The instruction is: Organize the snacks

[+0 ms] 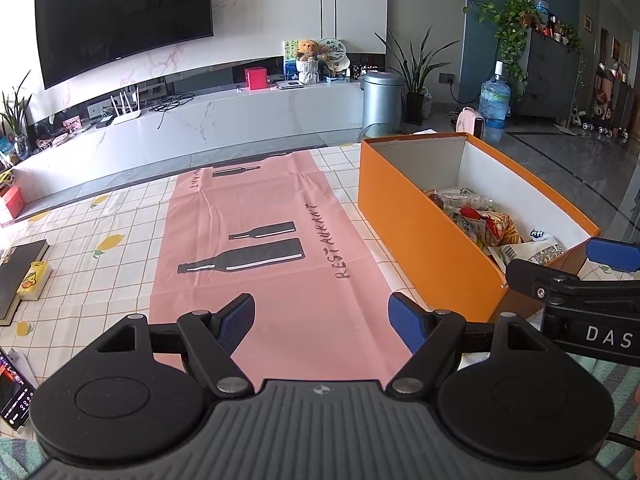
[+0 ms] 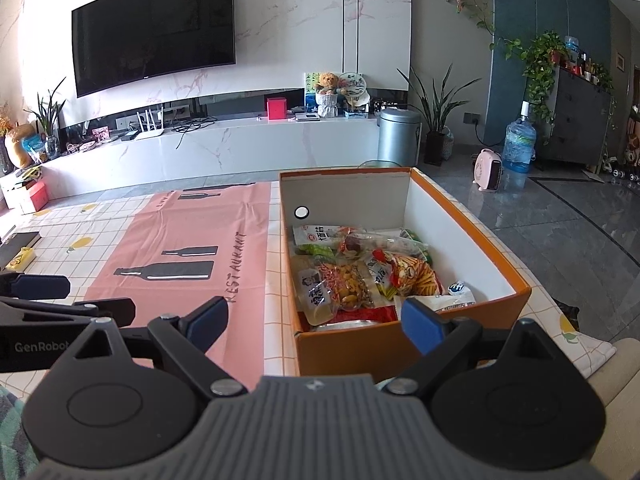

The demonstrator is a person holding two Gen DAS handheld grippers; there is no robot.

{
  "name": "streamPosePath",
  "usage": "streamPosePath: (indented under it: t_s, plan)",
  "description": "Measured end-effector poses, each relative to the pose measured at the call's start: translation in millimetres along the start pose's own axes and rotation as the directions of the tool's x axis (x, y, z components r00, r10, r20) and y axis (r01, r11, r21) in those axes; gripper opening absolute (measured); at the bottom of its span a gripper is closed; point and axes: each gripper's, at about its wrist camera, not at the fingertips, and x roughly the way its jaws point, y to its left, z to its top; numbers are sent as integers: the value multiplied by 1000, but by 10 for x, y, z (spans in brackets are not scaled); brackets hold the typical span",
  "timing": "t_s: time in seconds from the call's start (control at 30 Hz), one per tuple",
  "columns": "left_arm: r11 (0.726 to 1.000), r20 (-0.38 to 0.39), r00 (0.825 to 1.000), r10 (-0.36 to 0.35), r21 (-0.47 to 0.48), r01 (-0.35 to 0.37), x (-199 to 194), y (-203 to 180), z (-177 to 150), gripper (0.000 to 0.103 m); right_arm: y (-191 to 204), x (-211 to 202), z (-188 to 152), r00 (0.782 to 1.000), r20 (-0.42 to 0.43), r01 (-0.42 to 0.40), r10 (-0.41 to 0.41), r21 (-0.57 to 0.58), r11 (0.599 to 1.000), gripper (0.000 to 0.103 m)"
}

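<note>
left gripper (image 1: 322, 314) jaws wide apart, nothing between, hovering over pink mat (image 1: 256, 216) with bottle prints on checked tablecloth (image 1: 100, 216). orange box (image 1: 416, 224) right of mat, lid off, snack packets (image 1: 492, 226) piled inside at near end. right gripper (image 1: 560, 264) at right edge by box's near corner, blue pads apart. book (image 1: 16, 280) and phone (image 1: 12, 392) at left edge

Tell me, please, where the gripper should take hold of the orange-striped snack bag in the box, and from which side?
Probably from above, on the orange-striped snack bag. It lies on top of the pile, with its crumpled upper end near the middle of the orange box. The box walls block any side approach. The right gripper is open in front of the box's near end.
</note>
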Motion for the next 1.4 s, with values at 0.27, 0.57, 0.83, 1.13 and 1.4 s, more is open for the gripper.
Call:
streamPosePath:
  t_s: [0.27,0.57,0.83,1.13,1.4]
  plan:
    - [1000,3,1000,1,-3,-1,-30,-1,8,89,7,-22,5,1000,4,-1,1,2,1000,90]
    - [1000,5,1000,2,-9,-2,-62,11,16,89,7,-24,10,1000,2,-3,3,2,1000,90]
    - [1000,6,1000,2,-11,-2,-68,29,21,89,16,-31,15,1000,4,-5,5,1,1000,90]
    - [1000,8,1000,10,-19,-10,-97,68,37,89,28,-41,23,1000,7,-6,6,-3,1000,90]
    - [1000,11,1000,9,-21,-9,-114,66,37,89,48,-53,34,1000,11,-5,5,-6,1000,90]
